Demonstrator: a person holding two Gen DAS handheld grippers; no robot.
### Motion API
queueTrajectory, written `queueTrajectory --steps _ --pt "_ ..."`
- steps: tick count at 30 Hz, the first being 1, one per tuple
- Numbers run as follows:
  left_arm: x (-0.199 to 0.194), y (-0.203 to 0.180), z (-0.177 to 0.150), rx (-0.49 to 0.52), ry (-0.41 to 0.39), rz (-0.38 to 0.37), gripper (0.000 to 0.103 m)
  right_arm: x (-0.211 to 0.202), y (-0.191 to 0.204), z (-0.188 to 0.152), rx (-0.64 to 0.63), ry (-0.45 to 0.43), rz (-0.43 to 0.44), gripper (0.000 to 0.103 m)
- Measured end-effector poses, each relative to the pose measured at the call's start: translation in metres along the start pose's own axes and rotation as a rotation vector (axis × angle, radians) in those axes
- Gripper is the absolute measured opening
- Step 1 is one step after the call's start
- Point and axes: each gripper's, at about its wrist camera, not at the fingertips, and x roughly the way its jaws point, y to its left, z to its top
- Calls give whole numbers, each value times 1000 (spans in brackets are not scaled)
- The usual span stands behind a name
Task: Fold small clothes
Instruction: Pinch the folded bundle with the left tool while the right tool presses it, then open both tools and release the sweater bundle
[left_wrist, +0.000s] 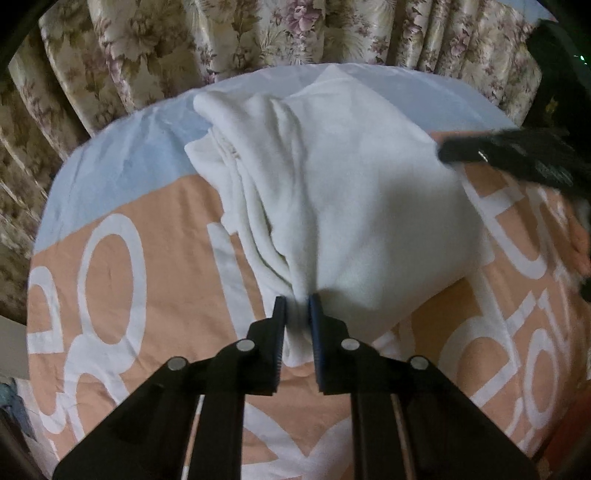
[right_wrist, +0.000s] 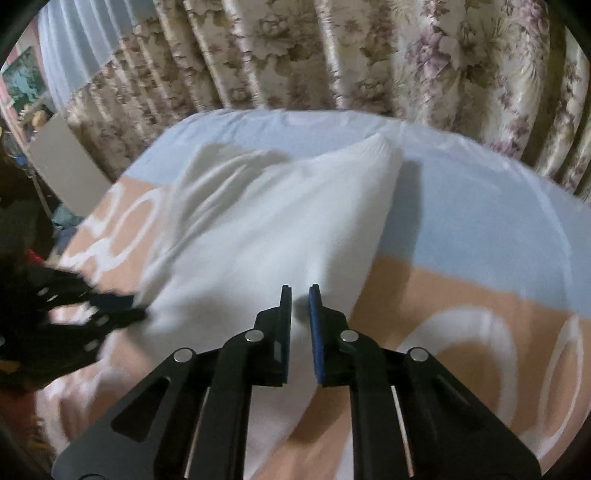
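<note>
Left edge, left wrist view: floral curtain (left_wrist: 110, 55) behind the bed; bedsheet (left_wrist: 122, 229) printed peach with large white letters, a pale blue band at the far side.

Left gripper (left_wrist: 297, 306): jaws narrow, clamped on a bunched near edge of the white garment (left_wrist: 369, 206). Cloth is gathered into pleats that run from the pinch point up toward the far left corner.

Centre: garment lies on the bedsheet, partly folded, straddling the peach/blue boundary. Left half rumpled in ridges; right half smoother, layered.

Right: right gripper (right_wrist: 300, 291), jaws narrow. In the right wrist view white cloth shows between and under the tips, but whether it is pinched or merely behind them I cannot tell. In the left wrist view this tool is blurred at the garment's right edge.

Judgement: step in hand is carrying the near edge over to make a fold.

Technique notes:
- Keep both held points level so the edge travels straight.
- Draw the two apart slightly to pull out the left-side pleats before laying down.
- Lower onto the far edge, corners matched, then release.
- Risk: bunched left grip sets a crooked crease.
</note>
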Motion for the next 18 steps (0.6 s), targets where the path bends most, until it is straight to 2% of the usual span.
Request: queueTrajectory --steps 1,6,8,9,16,17,18 --pt "1 0 0 3 1 0 14 -2 5 -7 -5 10 11 18" --pt "4 3 2 14 6 -2 14 5 18 -42 0 77 4 28" --pt "4 3 2 23 9 4 14 15 18 -48 18 100 8 22" --pt "3 3 2 26 9 4 14 16 19 -50 3 100 4 6" --pt "-2 4 -2 46 10 21 14 2 22 -53 -140 93 -59 4" --pt "0 4 -3 48 17 39 12 3 17 -55 -146 99 -69 4" --pt "6 5 -4 59 36 91 11 4 15 -57 -144 101 -79 4"
